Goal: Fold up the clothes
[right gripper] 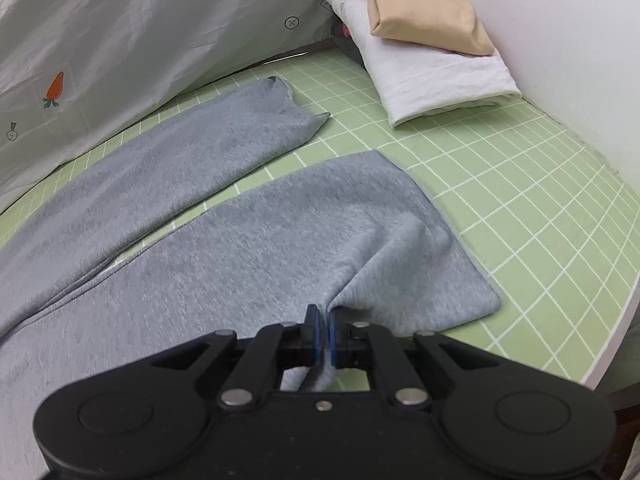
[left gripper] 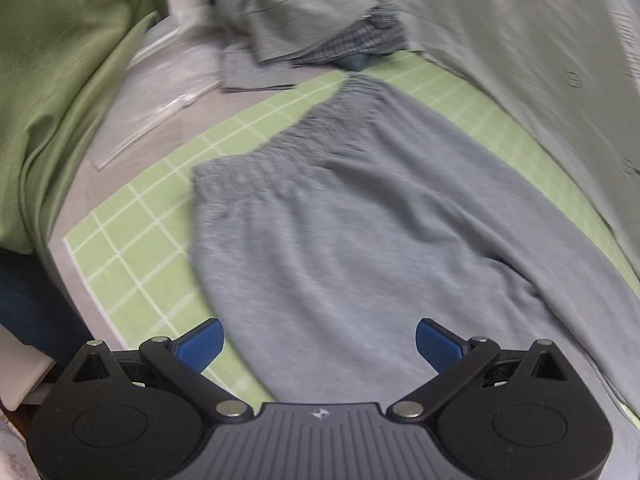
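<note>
While the near leg of the trousers (right gripper: pixel 280 240) is pinched, a fold is risked.
The right gripper (right gripper: pixel 322 330) is clenched on little cloth, which could slip; the left gripper (left gripper: pixel 320 342) is held released.

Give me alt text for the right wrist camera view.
The right gripper is shut on the near leg of grey sweatpants spread on a green grid mat. Folded white and beige clothes sit stacked at the far corner.
</note>
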`<state>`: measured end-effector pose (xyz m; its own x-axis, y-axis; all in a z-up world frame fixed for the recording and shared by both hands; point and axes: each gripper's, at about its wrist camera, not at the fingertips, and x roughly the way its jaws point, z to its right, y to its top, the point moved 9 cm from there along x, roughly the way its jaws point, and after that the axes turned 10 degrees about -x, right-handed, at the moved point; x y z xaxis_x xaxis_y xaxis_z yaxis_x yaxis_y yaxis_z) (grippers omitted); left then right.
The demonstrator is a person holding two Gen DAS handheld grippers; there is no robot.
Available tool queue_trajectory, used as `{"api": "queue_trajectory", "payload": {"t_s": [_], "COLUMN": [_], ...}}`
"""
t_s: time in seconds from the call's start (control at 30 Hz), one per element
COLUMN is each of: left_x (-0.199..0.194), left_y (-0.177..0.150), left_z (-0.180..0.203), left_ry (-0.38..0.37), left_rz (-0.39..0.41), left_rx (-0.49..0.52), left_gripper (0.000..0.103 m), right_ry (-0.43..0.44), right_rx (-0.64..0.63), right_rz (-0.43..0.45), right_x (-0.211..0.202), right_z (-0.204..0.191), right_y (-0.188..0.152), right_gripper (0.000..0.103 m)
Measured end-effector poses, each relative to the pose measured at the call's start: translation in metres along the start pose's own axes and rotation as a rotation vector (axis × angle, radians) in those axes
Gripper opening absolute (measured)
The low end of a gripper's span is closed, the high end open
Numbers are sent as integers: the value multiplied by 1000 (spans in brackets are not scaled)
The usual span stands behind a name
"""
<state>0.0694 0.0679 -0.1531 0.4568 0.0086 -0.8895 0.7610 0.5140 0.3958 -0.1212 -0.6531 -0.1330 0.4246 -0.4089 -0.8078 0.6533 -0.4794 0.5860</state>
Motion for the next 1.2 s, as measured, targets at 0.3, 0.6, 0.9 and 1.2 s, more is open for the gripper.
{"api": "queue_trajectory", "payload": {"t_s": [0.3, 0.6, 0.9, 1.2], "left_x": [46, 65, 31, -49], "left_y": [43, 57, 82, 113], "left_z": [-45, -48, -52, -64], "left_ry": [65, 39, -55, -105], "left_rz": [-34, -41, 55, 257], "left_rx": [-54, -55, -189, -278], "left_gripper": [80, 30, 1, 1], "right_ry": [-84, -94, -65, 11], "right_rx": [24, 85, 239, 250], "right_rz": [0, 41, 167, 330], "right_x": [-6, -23, -54, -101], "right_z": [-24, -34, -15, -3], "right_y": [1, 3, 11, 41], "right_gripper": [5, 5, 5, 4]}}
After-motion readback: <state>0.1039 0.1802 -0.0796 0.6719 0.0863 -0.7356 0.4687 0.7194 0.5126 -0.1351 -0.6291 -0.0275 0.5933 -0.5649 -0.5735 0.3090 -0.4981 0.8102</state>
